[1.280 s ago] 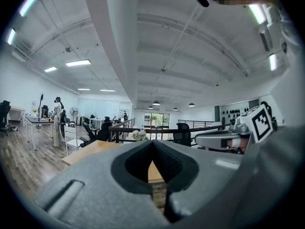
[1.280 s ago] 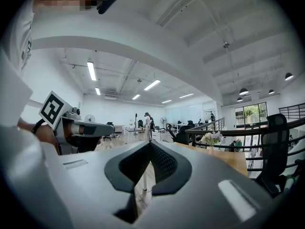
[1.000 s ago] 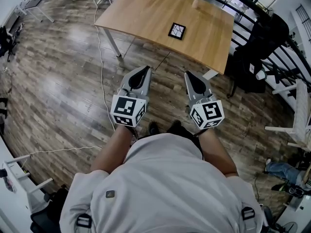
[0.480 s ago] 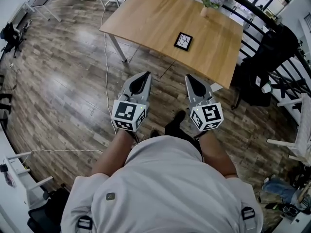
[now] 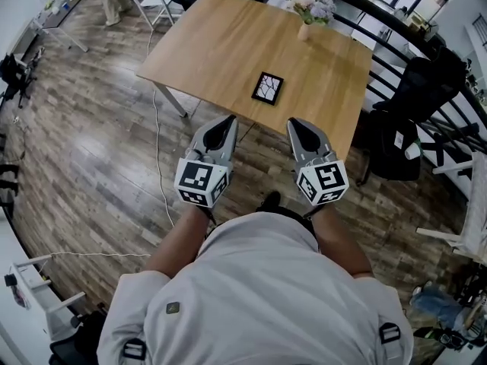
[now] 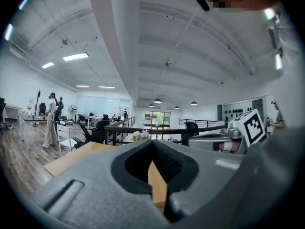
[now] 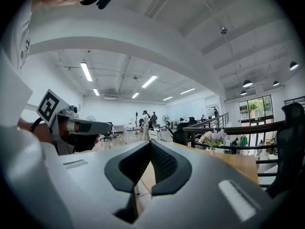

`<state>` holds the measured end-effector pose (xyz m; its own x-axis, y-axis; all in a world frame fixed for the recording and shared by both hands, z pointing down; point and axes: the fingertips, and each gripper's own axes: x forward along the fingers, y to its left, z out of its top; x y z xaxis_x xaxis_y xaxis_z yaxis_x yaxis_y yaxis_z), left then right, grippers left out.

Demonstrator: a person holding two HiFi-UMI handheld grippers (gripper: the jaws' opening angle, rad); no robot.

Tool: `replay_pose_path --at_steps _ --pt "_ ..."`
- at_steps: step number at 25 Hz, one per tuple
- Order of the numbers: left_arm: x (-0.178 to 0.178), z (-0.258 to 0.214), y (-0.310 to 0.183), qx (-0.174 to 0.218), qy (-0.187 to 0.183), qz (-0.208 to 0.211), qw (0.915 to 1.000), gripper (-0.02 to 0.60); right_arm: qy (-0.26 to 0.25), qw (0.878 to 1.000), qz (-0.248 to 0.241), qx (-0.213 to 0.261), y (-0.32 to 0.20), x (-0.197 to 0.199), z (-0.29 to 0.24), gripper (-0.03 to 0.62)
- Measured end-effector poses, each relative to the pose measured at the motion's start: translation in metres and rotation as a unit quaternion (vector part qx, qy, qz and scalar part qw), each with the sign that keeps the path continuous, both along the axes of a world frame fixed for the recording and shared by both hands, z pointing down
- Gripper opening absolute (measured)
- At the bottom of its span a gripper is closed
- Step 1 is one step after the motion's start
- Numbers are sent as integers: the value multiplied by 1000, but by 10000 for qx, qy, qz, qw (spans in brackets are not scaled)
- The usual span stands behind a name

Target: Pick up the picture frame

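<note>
A small black picture frame (image 5: 267,87) with a pale cracked-looking picture lies flat on the wooden table (image 5: 221,44), near its front edge. My left gripper (image 5: 226,122) and right gripper (image 5: 296,124) are held side by side in front of me, just short of that edge, tips toward the table. Both are shut with nothing between the jaws. The frame sits ahead of them, between their two lines. In the left gripper view the left gripper (image 6: 151,144) shows the tabletop beyond it; the right gripper (image 7: 150,144) sees the same. The frame is hidden in both gripper views.
A vase of flowers (image 5: 313,16) stands at the table's far edge, the same vase of flowers (image 7: 212,138) showing in the right gripper view. A black chair (image 5: 407,120) and a railing stand right of the table. A white cable (image 5: 161,158) trails over the wood floor on the left.
The table and frame have come nearer and shifted left in the head view as I walked forward. Both grippers kept their pose and stayed shut.
</note>
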<state>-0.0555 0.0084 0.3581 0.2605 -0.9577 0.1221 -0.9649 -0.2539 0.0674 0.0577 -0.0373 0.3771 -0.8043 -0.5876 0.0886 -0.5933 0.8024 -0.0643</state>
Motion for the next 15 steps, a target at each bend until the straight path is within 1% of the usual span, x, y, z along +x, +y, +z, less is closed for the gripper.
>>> replay_pose_path --at_steps 4,7,15 --pt "22 -3 -44 -11 24 76 10000 3 -25 10000 17 4 -42 22 -7 9" --pt "32 -2 -70 -57 35 143 9999 2 -34 10000 71 2 -66 34 -11 9" --pt "51 -2 -128 -96 -27 568 9983 3 -59 9990 427 -100 -109 55 -7 9"
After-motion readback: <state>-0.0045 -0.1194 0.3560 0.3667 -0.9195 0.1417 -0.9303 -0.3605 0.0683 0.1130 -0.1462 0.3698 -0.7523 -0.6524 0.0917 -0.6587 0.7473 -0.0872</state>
